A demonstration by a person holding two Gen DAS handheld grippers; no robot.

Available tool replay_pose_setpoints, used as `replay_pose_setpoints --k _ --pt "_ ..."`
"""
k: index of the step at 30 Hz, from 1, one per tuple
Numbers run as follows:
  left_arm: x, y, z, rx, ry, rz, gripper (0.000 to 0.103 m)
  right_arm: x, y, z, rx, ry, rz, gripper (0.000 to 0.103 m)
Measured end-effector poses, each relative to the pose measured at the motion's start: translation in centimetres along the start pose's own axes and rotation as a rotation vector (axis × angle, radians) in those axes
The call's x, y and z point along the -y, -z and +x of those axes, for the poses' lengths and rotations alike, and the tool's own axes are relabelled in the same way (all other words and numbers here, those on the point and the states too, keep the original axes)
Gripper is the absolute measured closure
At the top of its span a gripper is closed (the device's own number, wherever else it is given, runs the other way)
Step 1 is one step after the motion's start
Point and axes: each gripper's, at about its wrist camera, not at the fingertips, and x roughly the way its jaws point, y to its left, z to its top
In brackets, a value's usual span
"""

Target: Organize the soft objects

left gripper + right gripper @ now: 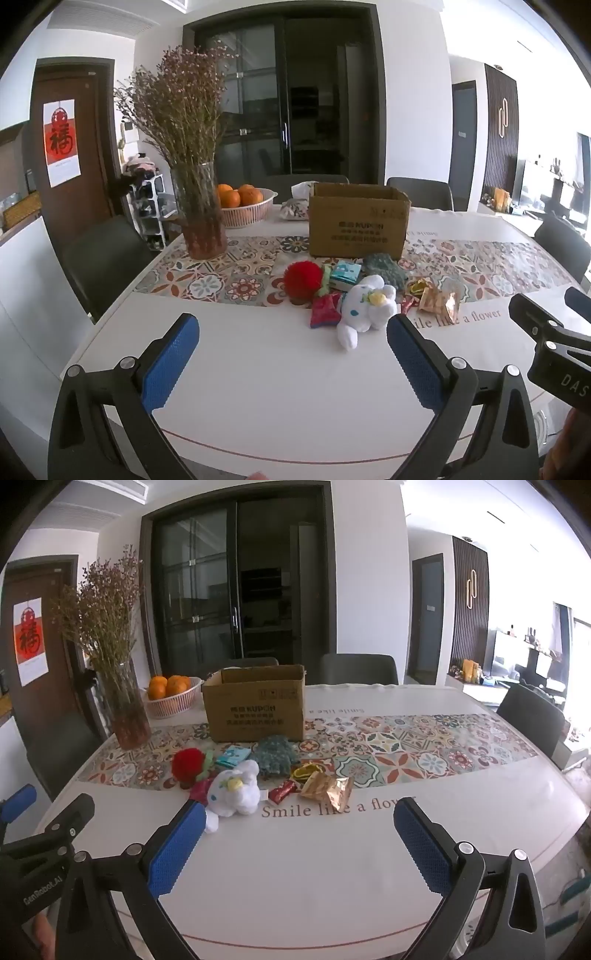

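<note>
A white plush dog (pixel 369 306) (pixel 234 790) lies on the table in front of an open cardboard box (pixel 358 221) (pixel 255 705). Beside it are a red pompom (pixel 303 278) (pixel 187 762), a green knitted cloth (pixel 384 267) (pixel 275 757), a small teal packet (pixel 345 273) (pixel 233 755), a dark red pouch (pixel 325 314) and several snack wrappers (pixel 436 299) (pixel 325 788). My left gripper (pixel 293 354) is open and empty, short of the plush. My right gripper (pixel 301 840) is open and empty, near the plush's right.
A glass vase of dried flowers (pixel 199 210) (pixel 123 705) and a basket of oranges (pixel 243 206) (pixel 171 698) stand at the back left. Dark chairs (pixel 421 192) (pixel 358 670) ring the table (pixel 277 369) (pixel 314 867). A patterned runner (pixel 480 262) crosses the middle.
</note>
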Motion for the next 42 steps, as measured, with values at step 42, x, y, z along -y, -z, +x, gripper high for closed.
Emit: replay_pose_setpoints --k 42 --pt "0.1 -0.2 -0.4 0.035 0.005 -0.013 0.000 0.1 -0.1 0.1 -0.013 -0.033 0.023 0.000"
